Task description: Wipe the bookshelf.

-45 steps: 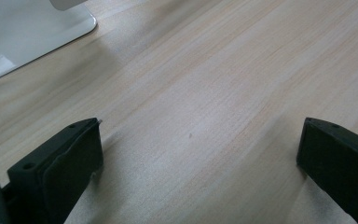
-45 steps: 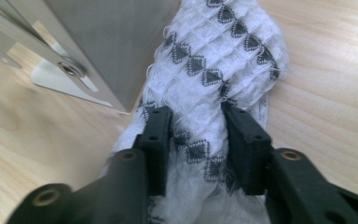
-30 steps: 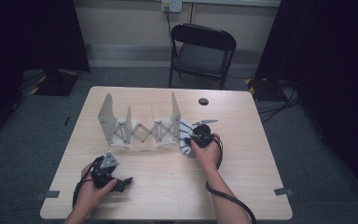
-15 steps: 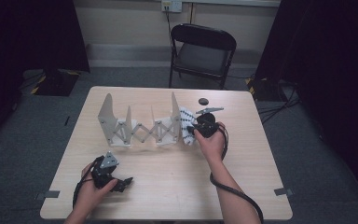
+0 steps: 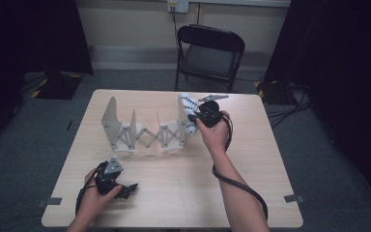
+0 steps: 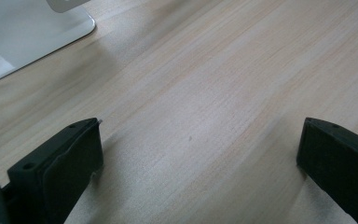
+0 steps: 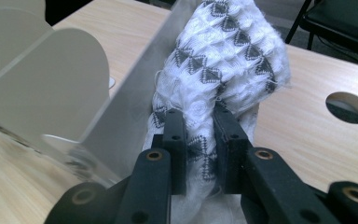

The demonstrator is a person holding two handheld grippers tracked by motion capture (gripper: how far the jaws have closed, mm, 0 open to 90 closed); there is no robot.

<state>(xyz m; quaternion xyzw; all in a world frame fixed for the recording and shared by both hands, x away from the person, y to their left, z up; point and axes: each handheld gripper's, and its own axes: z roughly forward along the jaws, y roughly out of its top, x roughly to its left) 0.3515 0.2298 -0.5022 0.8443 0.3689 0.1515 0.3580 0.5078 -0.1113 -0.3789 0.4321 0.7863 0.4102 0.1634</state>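
Soft, floppy white patterned cloth (image 7: 223, 70) is pinched mid-fold between the right gripper (image 7: 199, 149) fingers, beside the rack's end panel (image 7: 135, 93); probably light, best bunched. Left gripper (image 5: 125, 190) fingers are spread wide, empty.

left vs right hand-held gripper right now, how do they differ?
The left hand-held gripper has its jaws wide apart over the bare table; the right hand-held gripper is clamped on a patterned white cloth. Left sits low near the front edge, right is beside the folding rack. Both have black jaws.

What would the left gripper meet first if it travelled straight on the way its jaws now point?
Probably the white foot of the folding rack. The left gripper is open over bare table; depth is uncertain.
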